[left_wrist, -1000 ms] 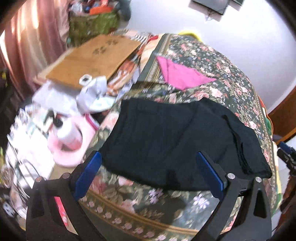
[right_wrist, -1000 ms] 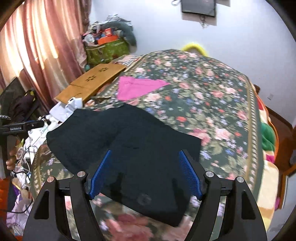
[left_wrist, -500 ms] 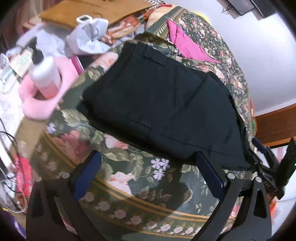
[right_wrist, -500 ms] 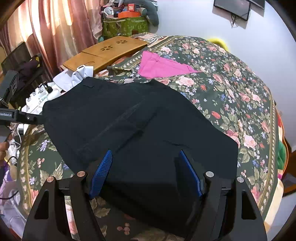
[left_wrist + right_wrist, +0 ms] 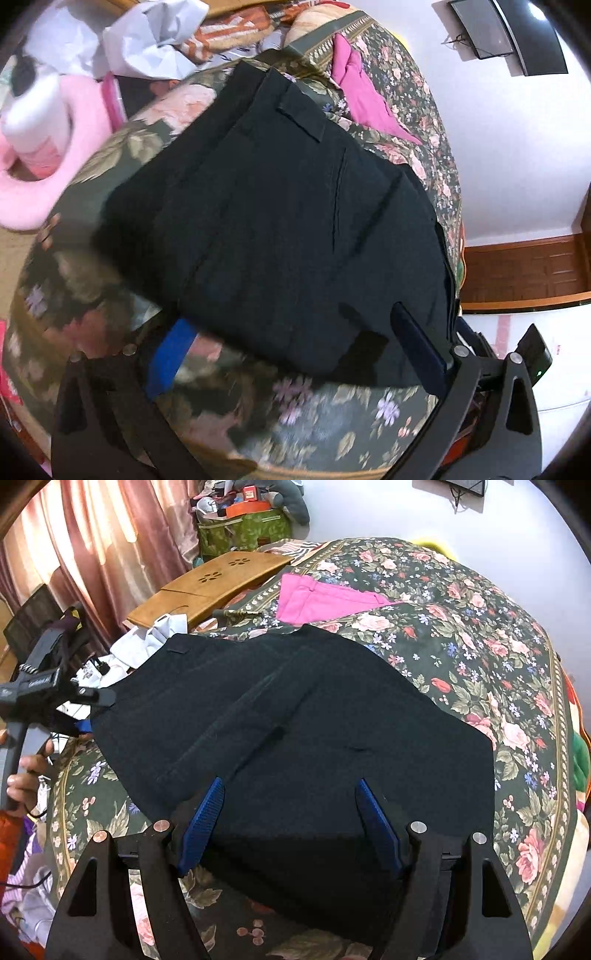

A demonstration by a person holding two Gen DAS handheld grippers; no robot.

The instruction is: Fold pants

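Bedspread [image 5: 461,635], dark with a rose print, fills both views. Black pants [image 5: 295,731] lie flat on it, folded into a broad block near its front edge; a belt loop shows at the waistband end toward the clutter. A pink cloth [image 5: 325,600] lies farther back on the bedspread, apart from the pants. A wooden board [image 5: 218,583] sits beyond the bed's far-left corner, with white paper [image 5: 155,40] crumpled near it and a pink cushion [image 5: 40,184] holding a white bottle [image 5: 33,125].

The right gripper [image 5: 291,827] hangs over the near edge of the pants, its blue fingers [image 5: 201,827] set wide with cloth beneath them and nothing pinched. The left gripper [image 5: 295,350] is at the waistband end, fingers also spread wide; one blue finger [image 5: 170,358] sits over the bedspread just beside the pants' edge, the other over the black cloth. In the right view a hand [image 5: 26,779] grips its handle.
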